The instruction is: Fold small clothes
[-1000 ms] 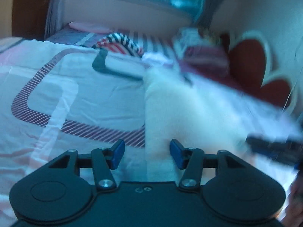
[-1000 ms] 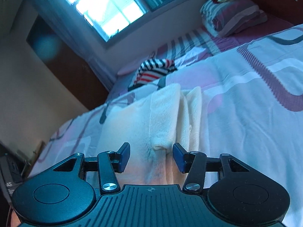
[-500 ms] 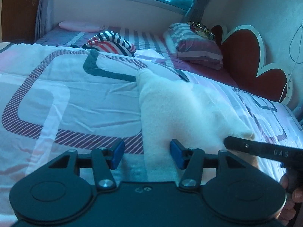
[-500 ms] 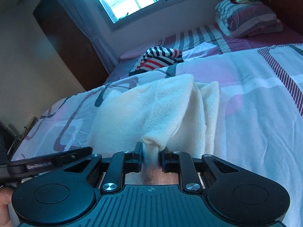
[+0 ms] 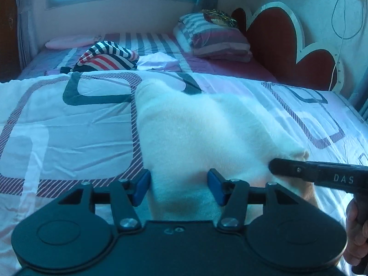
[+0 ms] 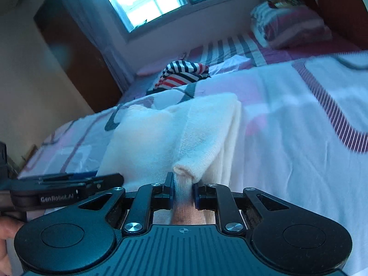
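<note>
The cream garment (image 5: 195, 133) lies on the bed (image 5: 69, 124), its long axis running away from both tongs toward the pillows (image 5: 214, 39), with its near edge right under them. The right tongs (image 6: 183, 193) have just been closing and now stand narrow, pinching a rolled corner of the garment (image 6: 184, 138) between their pads. The left tongs (image 5: 178, 187) stand about half wide, the near left corner of the cloth lying between the blue pads (image 5: 142, 186); the left pad sits at the cloth's edge but neither seems to press, so nothing is held on that side. Seen from the left, the right tongs (image 5: 276, 168) reach in from the right at the other near corner, so each hand is nearest its own corner. The coming fold likely turns on lifting both near corners along that long axis. A striped garment (image 5: 105, 57) waits well apart, near the pillows; no containers show
</note>
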`<state>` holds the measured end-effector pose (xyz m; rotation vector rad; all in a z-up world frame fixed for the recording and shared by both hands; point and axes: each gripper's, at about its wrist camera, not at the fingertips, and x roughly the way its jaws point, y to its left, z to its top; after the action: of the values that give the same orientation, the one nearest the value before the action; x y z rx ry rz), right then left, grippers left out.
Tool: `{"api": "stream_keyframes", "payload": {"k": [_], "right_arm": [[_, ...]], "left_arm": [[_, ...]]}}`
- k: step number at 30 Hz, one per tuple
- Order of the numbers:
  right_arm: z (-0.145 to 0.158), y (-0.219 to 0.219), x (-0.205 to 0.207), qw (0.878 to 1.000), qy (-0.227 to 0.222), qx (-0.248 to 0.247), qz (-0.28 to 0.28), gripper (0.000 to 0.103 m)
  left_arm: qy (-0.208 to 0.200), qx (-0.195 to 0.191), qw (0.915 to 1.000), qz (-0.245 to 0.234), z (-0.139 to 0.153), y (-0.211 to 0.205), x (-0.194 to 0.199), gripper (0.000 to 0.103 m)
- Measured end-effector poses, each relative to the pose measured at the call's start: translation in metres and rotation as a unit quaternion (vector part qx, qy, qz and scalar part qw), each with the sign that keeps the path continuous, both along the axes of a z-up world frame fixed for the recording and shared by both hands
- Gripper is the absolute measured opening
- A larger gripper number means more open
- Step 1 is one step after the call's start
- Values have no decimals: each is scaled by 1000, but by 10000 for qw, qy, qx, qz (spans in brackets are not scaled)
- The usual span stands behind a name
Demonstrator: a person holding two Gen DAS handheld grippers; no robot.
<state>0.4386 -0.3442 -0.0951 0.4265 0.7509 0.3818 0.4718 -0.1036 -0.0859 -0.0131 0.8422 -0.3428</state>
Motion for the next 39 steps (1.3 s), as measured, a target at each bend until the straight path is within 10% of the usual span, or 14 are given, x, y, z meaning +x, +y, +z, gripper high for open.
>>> {"api": "stream_keyframes", "payload": {"k": [3,6,8,11,16,25,30,39], "right_arm": [[1,-5,1,10000,-8,63,-64,16],[18,-7,-11,9983,-315,-358,-341,51],[34,-4,-17,9922,-884,-802,-351,53],[43,8,5,9907,-952,-966,-150,50],[30,37,47,9830,-840,-1607,275,12],[-15,10,65,9746,-401,-2202,88,10],[3,-8,50,9832,-531,-1747,-81,10],[24,34,-19,9748,-936,-1963,494,10]], "left_arm": [[87,-76,9999,-17,3,6,3,56],[-463,-219,9987,7,23,18,-2,54],[-539,-375,9977,149,30,25,10,54],[-429,-275,9982,322,27,23,37,52],[-167,-119,9994,289,11,11,69,52],[198,-790,9957,441,-22,26,84,60],[63,-886,9953,378,-5,30,60,58],[-212,-146,9994,224,-3,13,-11,60]]}}
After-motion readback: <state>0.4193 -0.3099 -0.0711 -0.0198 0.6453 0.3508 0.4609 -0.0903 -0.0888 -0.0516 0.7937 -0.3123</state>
